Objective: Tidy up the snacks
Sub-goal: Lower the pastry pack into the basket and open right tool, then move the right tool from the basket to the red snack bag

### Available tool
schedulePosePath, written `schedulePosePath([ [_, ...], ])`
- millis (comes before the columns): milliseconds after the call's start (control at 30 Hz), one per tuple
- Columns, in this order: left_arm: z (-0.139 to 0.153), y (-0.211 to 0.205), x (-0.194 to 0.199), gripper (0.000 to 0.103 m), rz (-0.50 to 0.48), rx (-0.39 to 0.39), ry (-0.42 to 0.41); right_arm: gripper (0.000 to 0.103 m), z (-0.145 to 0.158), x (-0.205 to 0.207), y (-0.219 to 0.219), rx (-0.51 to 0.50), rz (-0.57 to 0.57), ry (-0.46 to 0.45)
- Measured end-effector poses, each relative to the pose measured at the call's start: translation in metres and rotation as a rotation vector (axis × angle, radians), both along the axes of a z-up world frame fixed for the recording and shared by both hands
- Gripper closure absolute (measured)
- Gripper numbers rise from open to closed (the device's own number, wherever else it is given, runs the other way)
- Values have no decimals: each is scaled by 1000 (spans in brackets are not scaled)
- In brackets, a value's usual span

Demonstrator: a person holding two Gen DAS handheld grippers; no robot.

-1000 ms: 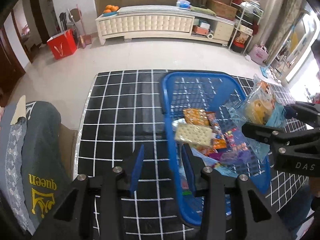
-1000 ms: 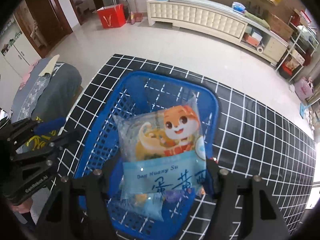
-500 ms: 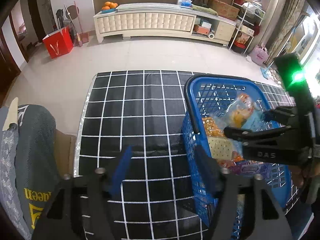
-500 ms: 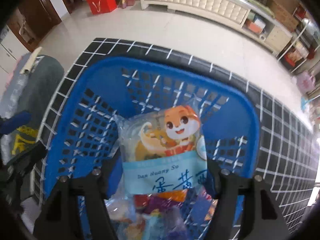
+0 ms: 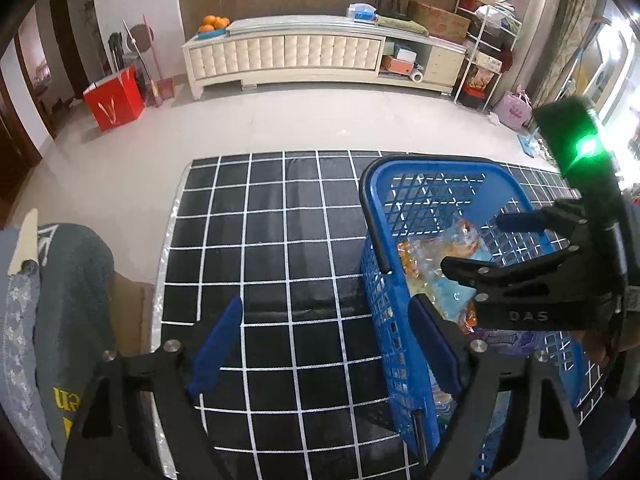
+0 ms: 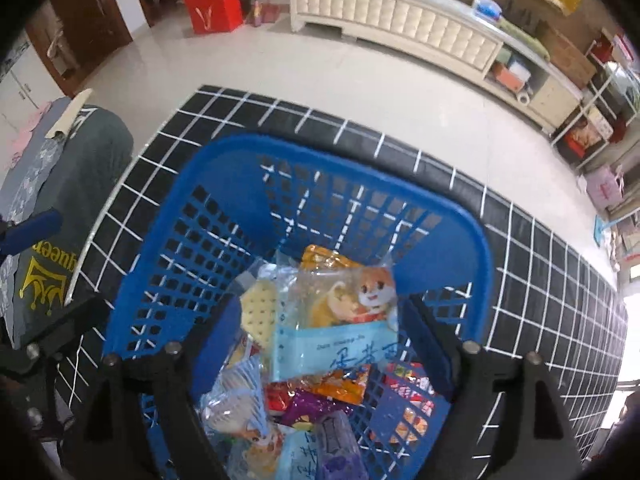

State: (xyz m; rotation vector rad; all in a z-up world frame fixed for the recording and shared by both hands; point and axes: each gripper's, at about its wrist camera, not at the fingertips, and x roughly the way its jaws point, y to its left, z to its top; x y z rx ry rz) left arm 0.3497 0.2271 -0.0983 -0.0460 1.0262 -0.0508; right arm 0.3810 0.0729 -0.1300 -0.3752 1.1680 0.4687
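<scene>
Right claw (image 6: 320,344), fingers apart, sits inside the blue basket (image 6: 152,240) above the released squirrel packet (image 6: 344,312). Left claw (image 5: 324,344), also apart and empty, straddles the basket's near rim; open checkered counter (image 5: 272,240) lies ahead.

— We had the squirrel packet (image 6: 347,312) pinched between the right gripper (image 6: 320,344) fingers a second ago, above the basket (image 6: 168,240). Now?

— Now we've spread those fingers wide, and the packet lies loose on the heap of snacks inside the basket, leaning against the cracker pack (image 6: 260,314).

— And our left gripper (image 5: 324,344)?

— We've slid it sideways off the basket; its open fingers now hang over the checked mat (image 5: 272,240), with the right finger (image 5: 434,344) just at the basket's near wall.
</scene>
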Motion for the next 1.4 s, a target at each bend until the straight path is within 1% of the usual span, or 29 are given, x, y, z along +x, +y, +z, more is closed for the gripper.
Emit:
schedulePosePath([
  [133, 7, -4, -10, 19, 5, 6, -8, 17, 16, -12, -12, 22, 4, -11],
  [300, 21, -15, -28, 19, 8, 4, -21, 16, 37, -35, -37, 51, 8, -33],
  [400, 30, -25, -42, 14, 10, 9, -34, 14, 47, -47, -57, 68, 3, -39],
  [533, 42, -43, -63, 11, 14, 5, -49, 11, 63, -66, -88, 106, -8, -71],
  [600, 47, -54, -73, 7, 13, 6, -61, 8, 67, -75, -100, 111, -6, -87],
  [667, 50, -63, -82, 6, 12, 6, -70, 3, 70, -85, -111, 112, -1, -108],
  [733, 52, -73, -94, 0, 26, 8, -86, 2, 71, -97, -123, 113, 0, -132],
  [767, 53, -78, -100, 0, 34, 12, -99, 1, 71, -100, -129, 115, -2, -141],
  [933, 53, -99, -125, 0, 74, 27, -133, 0, 64, -119, -160, 141, -22, -167],
  [1000, 49, -106, -139, 0, 96, 29, -145, 0, 56, -124, -173, 150, -39, -169],
  [1067, 45, -110, -149, 0, 123, 16, -153, 0, 47, -127, -184, 164, -58, -169],
  [1167, 39, -119, -166, 0, 173, 18, -166, 0, 33, -130, -199, 194, -89, -169],
  [1267, 33, -130, -182, 0, 223, 41, -177, 0, 18, -131, -209, 209, -110, -170],
  [1400, 18, -140, -204, 0, 317, 53, -199, 0, -3, -132, -214, 229, -106, -166],
])
